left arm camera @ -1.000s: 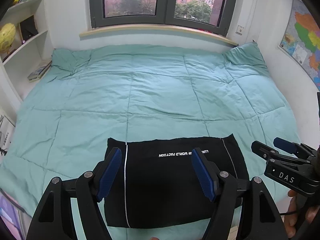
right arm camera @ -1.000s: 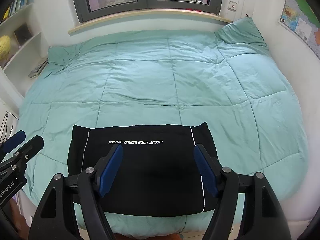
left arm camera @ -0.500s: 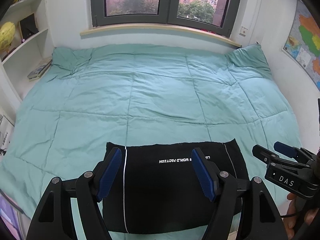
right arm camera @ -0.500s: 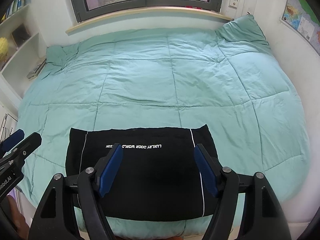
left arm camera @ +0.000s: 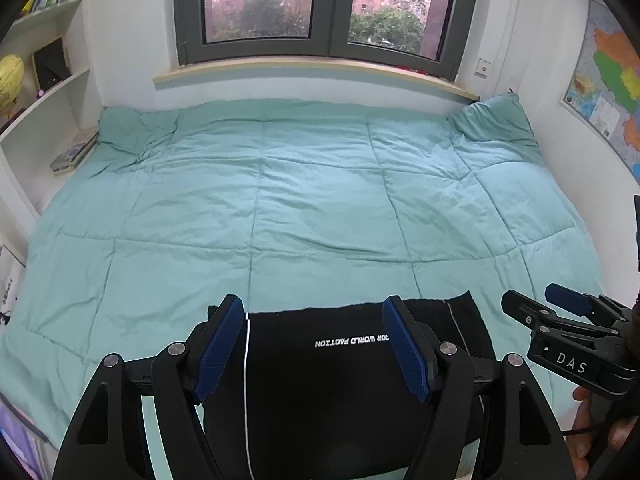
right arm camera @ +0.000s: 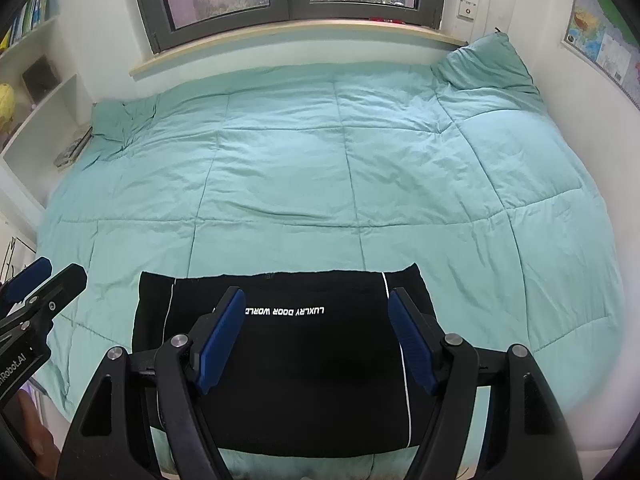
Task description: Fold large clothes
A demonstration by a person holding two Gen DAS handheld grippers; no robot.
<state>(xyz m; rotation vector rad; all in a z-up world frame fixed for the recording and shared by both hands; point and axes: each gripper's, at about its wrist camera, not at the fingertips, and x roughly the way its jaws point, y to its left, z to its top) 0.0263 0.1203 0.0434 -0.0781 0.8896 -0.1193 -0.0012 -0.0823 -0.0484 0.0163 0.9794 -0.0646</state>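
Item 1: black garment (right arm camera: pixel 312 364), folded into a flat rectangle, smooth matte fabric with 2 thin white piping lines running front to back and a line of white lettering across it. It lies at the near edge of the bed, about midway along that edge, its far hem straight and parallel to the edge.

Item 2: mint-green quilt (right arm camera: pixel 320 168), soft and lightly creased, stitched into large square panels. It covers the whole bed; its far-right corner bunches up against the wall, its far-left corner is rumpled.

Item 3: left gripper (left arm camera: pixel 314 344), black rigid frame with blue ribbed pads. Jaws spread wide, nothing between them, poised above the garment and apart from it. It also shows at the left edge of the right wrist view.

Item 4: right gripper (right arm camera: pixel 316 338), same build. Jaws spread wide, nothing pinched, poised above the garment. In the left wrist view it appears at the right edge, with part of a hand (left arm camera: pixel 592 436) under it.

Room: dark-framed window (left arm camera: pixel 320 8) with a pale wooden sill along the far edge of the bed; white shelves (left arm camera: pixel 44 120) with books at the left edge; a coloured map (left arm camera: pixel 612 92) on the right wall.

Open room: the quilt from the garment's far hem to the far edge is bare, as are the strips to either side of the garment.
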